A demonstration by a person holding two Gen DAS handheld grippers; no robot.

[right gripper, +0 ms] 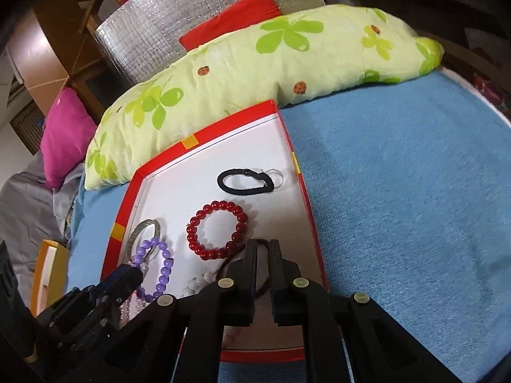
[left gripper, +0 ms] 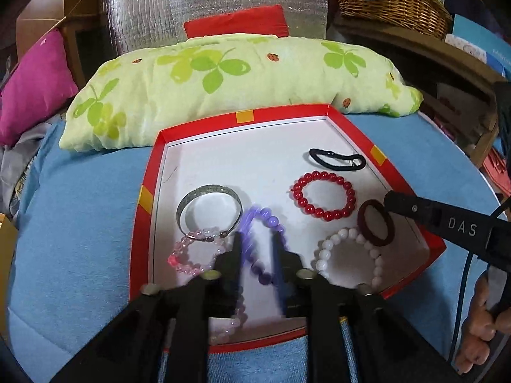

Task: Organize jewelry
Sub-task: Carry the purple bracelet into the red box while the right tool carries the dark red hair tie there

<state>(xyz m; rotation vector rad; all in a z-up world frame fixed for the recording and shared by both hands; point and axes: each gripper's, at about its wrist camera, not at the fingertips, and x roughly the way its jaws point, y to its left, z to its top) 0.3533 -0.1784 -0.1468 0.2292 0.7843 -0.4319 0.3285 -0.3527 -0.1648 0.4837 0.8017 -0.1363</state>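
A purple bead bracelet (left gripper: 268,223) lies in the near half of a red-rimmed tray (left gripper: 150,172) on a blue blanket (left gripper: 80,207), between the parted fingers of the left gripper (left gripper: 257,245), whose pads stand clear of it. Light, limp on its cord and slick-beaded, it looks best taken across the strand rather than on one round bead. Beside it sit a silver bangle (left gripper: 207,191), a pink bead bracelet (left gripper: 188,255), a red bead bracelet (left gripper: 322,198), a white bead bracelet (left gripper: 345,245) and a black hair tie (left gripper: 335,158). The right gripper (right gripper: 262,249), fingers nearly together, pinches a maroon hair tie (left gripper: 377,223). Only the left wrist view shows that whole loop and a hand (left gripper: 485,319) at the edge; the right view alone shows an orange box (right gripper: 48,274) beyond the tray
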